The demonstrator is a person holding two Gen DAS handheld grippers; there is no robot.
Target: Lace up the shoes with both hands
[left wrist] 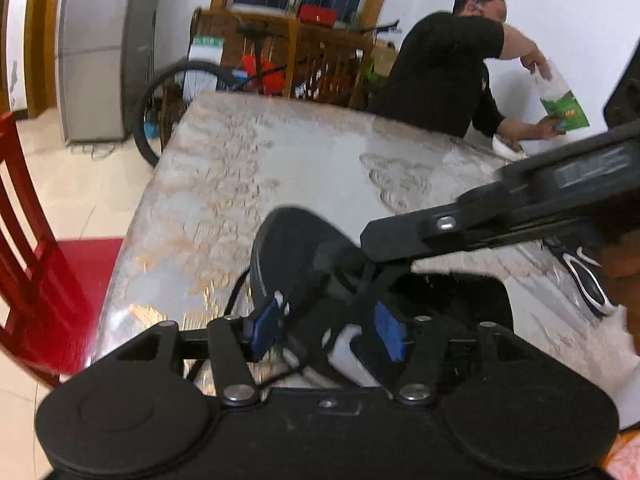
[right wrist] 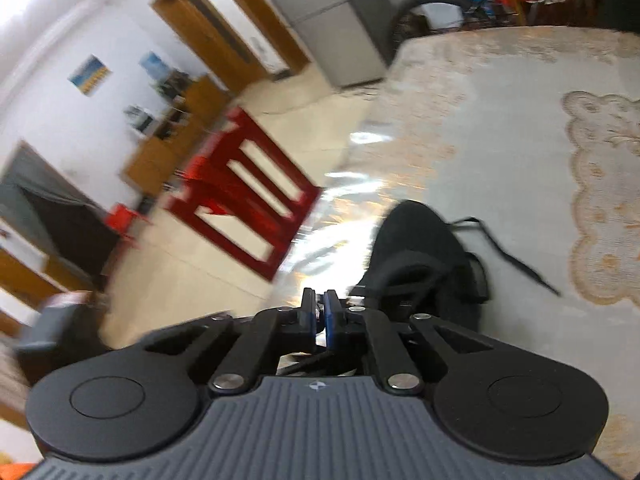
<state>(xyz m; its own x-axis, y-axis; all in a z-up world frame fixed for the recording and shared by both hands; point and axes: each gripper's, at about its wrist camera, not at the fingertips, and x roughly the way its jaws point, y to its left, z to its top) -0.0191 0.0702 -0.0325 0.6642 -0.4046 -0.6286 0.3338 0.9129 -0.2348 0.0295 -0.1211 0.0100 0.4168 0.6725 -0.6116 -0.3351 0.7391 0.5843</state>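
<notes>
1. Well, the patterned table [left wrist: 248, 168] carries a black shoe [left wrist: 304, 252] near its front edge.
2. Reaching in from the right, the right gripper [right wrist: 319, 312] angles downward beside the shoe, its blue pads nearly touching; whether lace [right wrist: 508, 258] sits between them, I cannot tell.
3. Tilted downward over the shoe, the left gripper [left wrist: 328, 330] stands half spread, pressing nothing.

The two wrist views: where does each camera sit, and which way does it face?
Left wrist view: sits on the left gripper, facing down over the black shoe and table; its jaws stand open, and the right gripper crosses in.
Right wrist view: sits on the right gripper, jaws shut, facing the red chair.
Both share shoe, table, chair.
</notes>
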